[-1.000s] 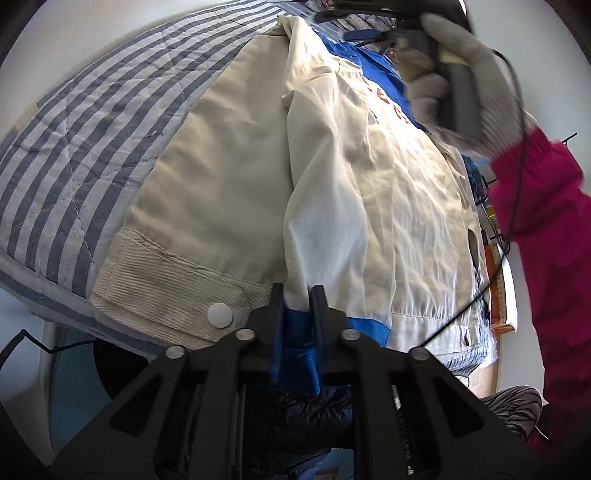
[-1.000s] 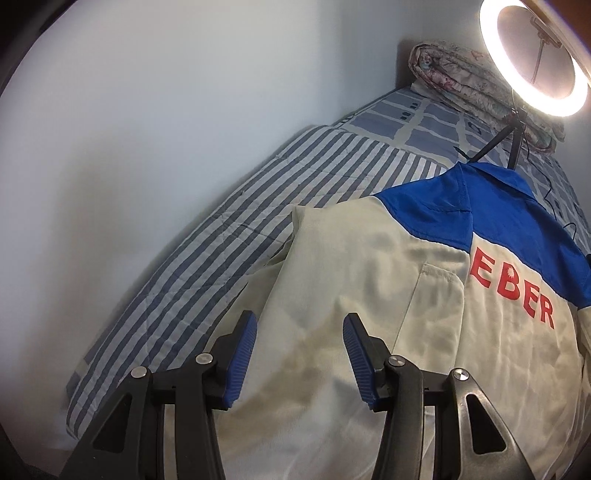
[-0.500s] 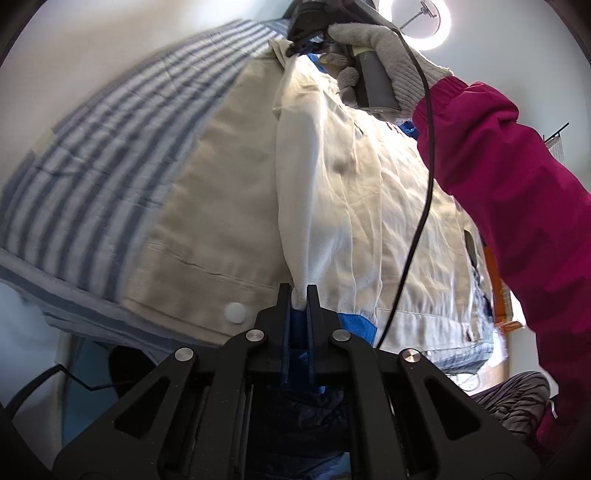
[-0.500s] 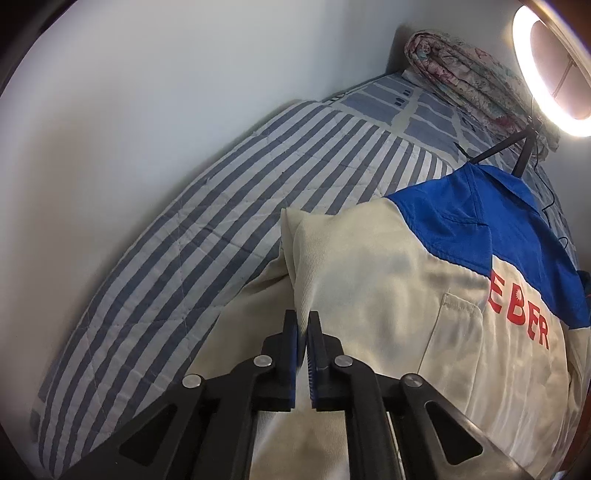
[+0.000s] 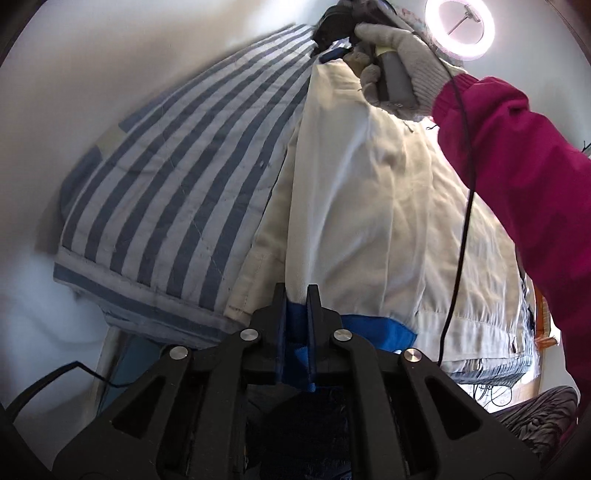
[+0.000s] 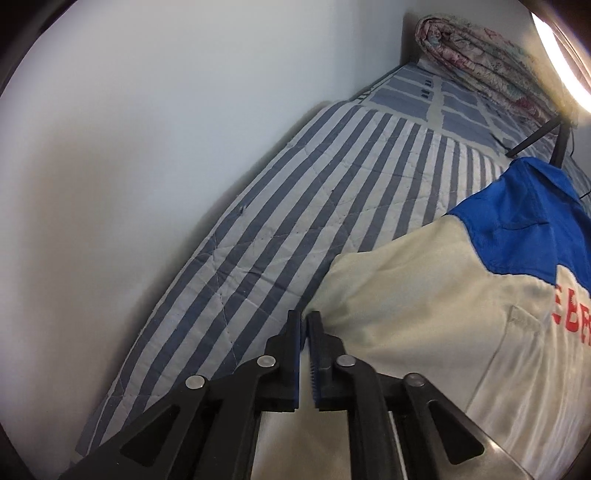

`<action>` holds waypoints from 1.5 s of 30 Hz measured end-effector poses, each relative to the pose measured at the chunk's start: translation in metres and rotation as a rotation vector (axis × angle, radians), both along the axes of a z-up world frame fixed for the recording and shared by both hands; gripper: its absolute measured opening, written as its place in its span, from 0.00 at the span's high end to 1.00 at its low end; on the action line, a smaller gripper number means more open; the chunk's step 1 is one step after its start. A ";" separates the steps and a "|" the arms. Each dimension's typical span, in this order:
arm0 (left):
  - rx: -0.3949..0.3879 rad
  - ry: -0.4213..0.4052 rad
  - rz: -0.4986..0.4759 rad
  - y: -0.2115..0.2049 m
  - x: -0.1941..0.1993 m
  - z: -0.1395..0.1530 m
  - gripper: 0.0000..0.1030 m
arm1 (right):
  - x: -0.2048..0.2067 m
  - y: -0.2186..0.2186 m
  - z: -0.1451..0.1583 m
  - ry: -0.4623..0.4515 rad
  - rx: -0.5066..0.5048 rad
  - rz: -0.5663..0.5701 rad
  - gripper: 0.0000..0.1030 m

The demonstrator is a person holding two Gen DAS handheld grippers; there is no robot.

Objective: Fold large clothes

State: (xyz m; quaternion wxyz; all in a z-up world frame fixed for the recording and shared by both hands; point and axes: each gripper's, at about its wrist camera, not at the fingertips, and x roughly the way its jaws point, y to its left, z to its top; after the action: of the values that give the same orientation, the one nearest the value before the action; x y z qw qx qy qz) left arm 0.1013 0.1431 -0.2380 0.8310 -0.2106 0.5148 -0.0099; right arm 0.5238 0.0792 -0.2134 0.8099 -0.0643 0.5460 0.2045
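Observation:
A cream jacket point(image 5: 369, 203) with a blue yoke and red letters point(image 6: 424, 314) lies on a bed with a blue-and-white striped cover point(image 6: 295, 203). At its near end my left gripper point(image 5: 297, 295) is shut on the blue hem band. At the far shoulder end, my right gripper point(image 5: 334, 55) is held by a gloved hand point(image 5: 402, 48). Seen from its own wrist, the right gripper point(image 6: 304, 317) has its jaws a narrow slit apart and opening. The jacket's folded side edge is still pinched at their tips. The jacket's side stands up as a ridge between the two grippers.
A white wall point(image 6: 147, 147) runs close along the bed's far side. A rolled floral quilt point(image 6: 472, 48) and a ring light point(image 5: 459, 29) on a tripod point(image 6: 532, 136) stand at the head end. A magenta sleeve point(image 5: 517, 166) and a black cable point(image 5: 461, 221) cross above the jacket.
My right gripper went from open to closed on the jacket's shoulder edge. Both grippers drew the jacket's side and sleeve inward, so more of the striped cover shows.

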 end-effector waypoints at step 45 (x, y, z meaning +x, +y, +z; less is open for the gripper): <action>-0.166 0.018 0.178 0.040 0.020 -0.016 0.70 | -0.187 -0.071 -0.014 -0.001 0.025 0.282 0.79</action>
State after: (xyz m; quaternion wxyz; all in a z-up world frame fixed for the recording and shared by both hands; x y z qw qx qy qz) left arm 0.1217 0.1835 -0.2539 0.8038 -0.3235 0.4987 0.0233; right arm 0.3372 0.0080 -0.2273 0.7739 -0.1306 0.5288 0.3231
